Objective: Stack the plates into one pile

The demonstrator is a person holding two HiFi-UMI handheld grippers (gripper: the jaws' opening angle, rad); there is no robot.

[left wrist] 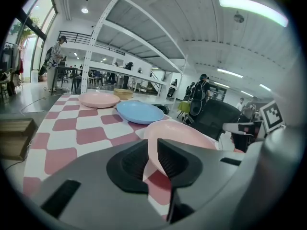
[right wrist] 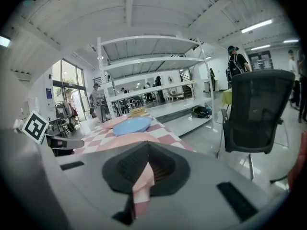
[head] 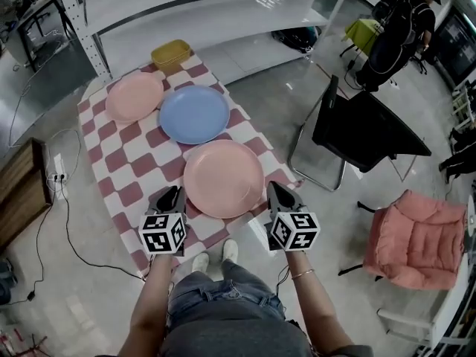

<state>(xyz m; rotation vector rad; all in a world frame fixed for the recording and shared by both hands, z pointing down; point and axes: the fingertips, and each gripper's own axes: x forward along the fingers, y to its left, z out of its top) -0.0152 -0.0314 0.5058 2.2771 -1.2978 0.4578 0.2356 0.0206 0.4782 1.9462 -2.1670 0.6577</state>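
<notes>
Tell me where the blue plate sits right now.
In the head view the blue plate lies mid-table on the checked cloth, between the smaller pink plate to its left and the larger pink plate nearer the person.

In the left gripper view, the left gripper's (left wrist: 152,153) own body hides the near rim of the nearest pink plate (left wrist: 182,132) from us. In the head view, we cannot tell what the yellow container (head: 171,54) holds; it is too small.

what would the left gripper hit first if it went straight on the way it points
Most likely the near pink plate: its rim lies right ahead of the left gripper and its parted jaws, though depth is hard to judge.
</notes>
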